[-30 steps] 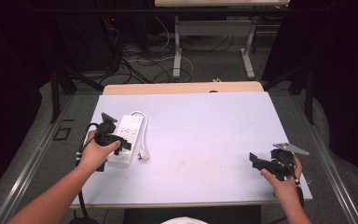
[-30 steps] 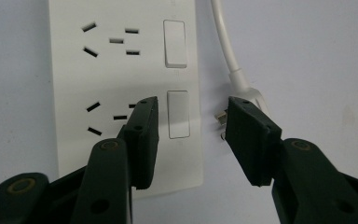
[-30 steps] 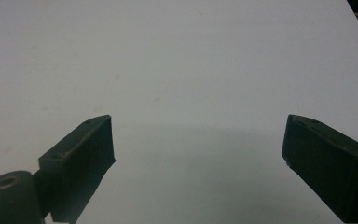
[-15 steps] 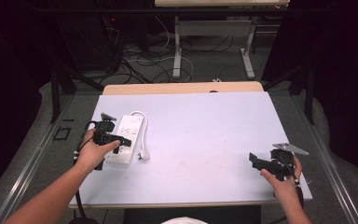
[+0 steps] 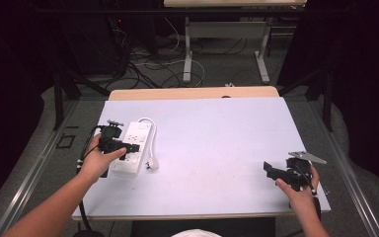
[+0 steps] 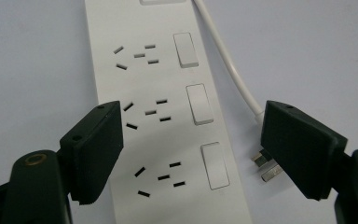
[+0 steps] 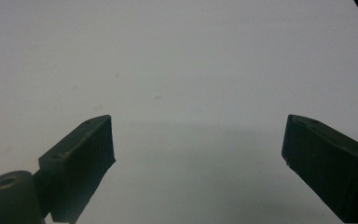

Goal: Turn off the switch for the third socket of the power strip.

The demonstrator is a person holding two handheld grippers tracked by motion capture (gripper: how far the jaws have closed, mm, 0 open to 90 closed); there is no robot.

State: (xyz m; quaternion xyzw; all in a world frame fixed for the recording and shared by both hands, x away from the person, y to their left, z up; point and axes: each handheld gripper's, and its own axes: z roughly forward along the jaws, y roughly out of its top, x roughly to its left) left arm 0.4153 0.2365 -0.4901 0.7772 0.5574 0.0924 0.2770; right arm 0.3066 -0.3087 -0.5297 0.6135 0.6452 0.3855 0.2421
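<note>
The pale lavender table top [image 5: 212, 148] carried a long white plastic power strip [image 5: 133, 147] near its left edge, long axis running away from the person and slightly rightward – its white cord [image 5: 151, 140] looped back along the right side to a white plug [image 5: 151, 163] lying just beside the strip's near end. The left gripper [image 5: 117, 145] was right over that near end, by far the nearer hand; the right gripper [image 5: 275, 172] sat well apart at the table's right near corner.

In the left gripper view the strip [image 6: 168, 121] ran straight up between the black jaws, lengthwise along the gripper's line of sight – one jaw on the strip's left edge zone, the other out past its right edge, near the plug's metal pins [image 6: 266, 165]. The jaws had just been opening and stood wide, strip below them, pads not pressing on it. Judged: any grasp would have to be across the strip's width.

The right gripper's [image 7: 198, 154] jaws were spread wide over bare table, holding nothing.
</note>
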